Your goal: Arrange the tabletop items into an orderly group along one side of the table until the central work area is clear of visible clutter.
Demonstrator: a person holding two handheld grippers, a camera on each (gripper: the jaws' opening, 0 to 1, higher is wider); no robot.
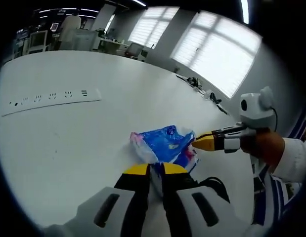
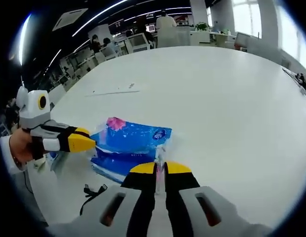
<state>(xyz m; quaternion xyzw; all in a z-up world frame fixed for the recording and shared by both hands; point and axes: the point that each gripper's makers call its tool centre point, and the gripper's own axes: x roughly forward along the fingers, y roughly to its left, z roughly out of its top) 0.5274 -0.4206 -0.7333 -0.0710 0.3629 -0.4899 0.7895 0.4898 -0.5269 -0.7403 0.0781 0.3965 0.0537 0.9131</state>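
A blue plastic packet (image 1: 165, 144) with pink and white print lies crumpled near the white table's front edge. In the left gripper view, my left gripper (image 1: 156, 169) is shut on the packet's near edge. My right gripper (image 1: 199, 143) comes in from the right, its yellow tips pinched on the packet's right end. In the right gripper view the same packet (image 2: 128, 143) stretches between the two. My right gripper (image 2: 160, 168) is shut on its clear plastic edge, and my left gripper (image 2: 88, 142) holds the far left end. I cannot tell whether the packet is lifted.
A long white power strip (image 1: 51, 98) lies flat further out on the table (image 1: 118, 89), seen smaller as the power strip (image 2: 115, 90). A black cable (image 2: 93, 190) trails by the near edge. Small dark items (image 1: 202, 85) sit at the table's far rim. Desks and chairs stand beyond.
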